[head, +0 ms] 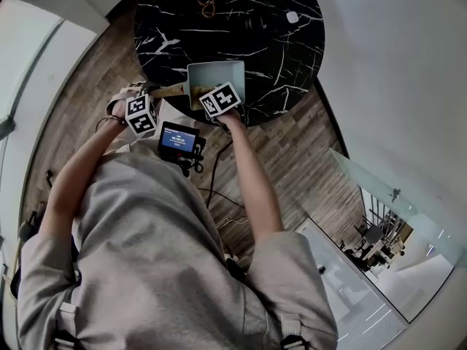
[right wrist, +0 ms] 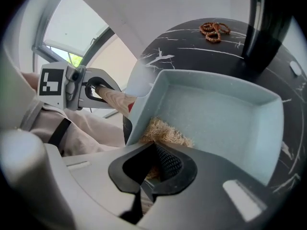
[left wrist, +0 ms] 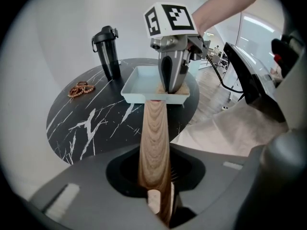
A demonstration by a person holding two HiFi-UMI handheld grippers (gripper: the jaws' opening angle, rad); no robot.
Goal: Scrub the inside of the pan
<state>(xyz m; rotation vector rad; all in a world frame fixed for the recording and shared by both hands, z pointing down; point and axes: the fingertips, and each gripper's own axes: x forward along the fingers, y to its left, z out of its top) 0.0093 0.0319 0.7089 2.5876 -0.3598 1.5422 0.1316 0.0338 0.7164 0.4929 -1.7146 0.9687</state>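
The square pale pan (left wrist: pixel 142 82) sits at the near edge of the black marble table (left wrist: pixel 93 123). Its wooden handle (left wrist: pixel 153 128) runs straight back off that edge toward the person, pinched between the left gripper's (left wrist: pixel 156 198) jaws. A black bottle (left wrist: pixel 106 51) and a coil of brown cord (left wrist: pixel 80 88) rest farther back, clear of the pan. In the pan's corner by the handle, the right gripper (left wrist: pixel 171 83) clamps a tan fibre scrubber (right wrist: pixel 165 132).

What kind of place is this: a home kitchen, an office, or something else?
Probably an office or meeting area, not a kitchen: a round black marble-look table, wood-plank floor, and a glass partition with office chairs beyond it.
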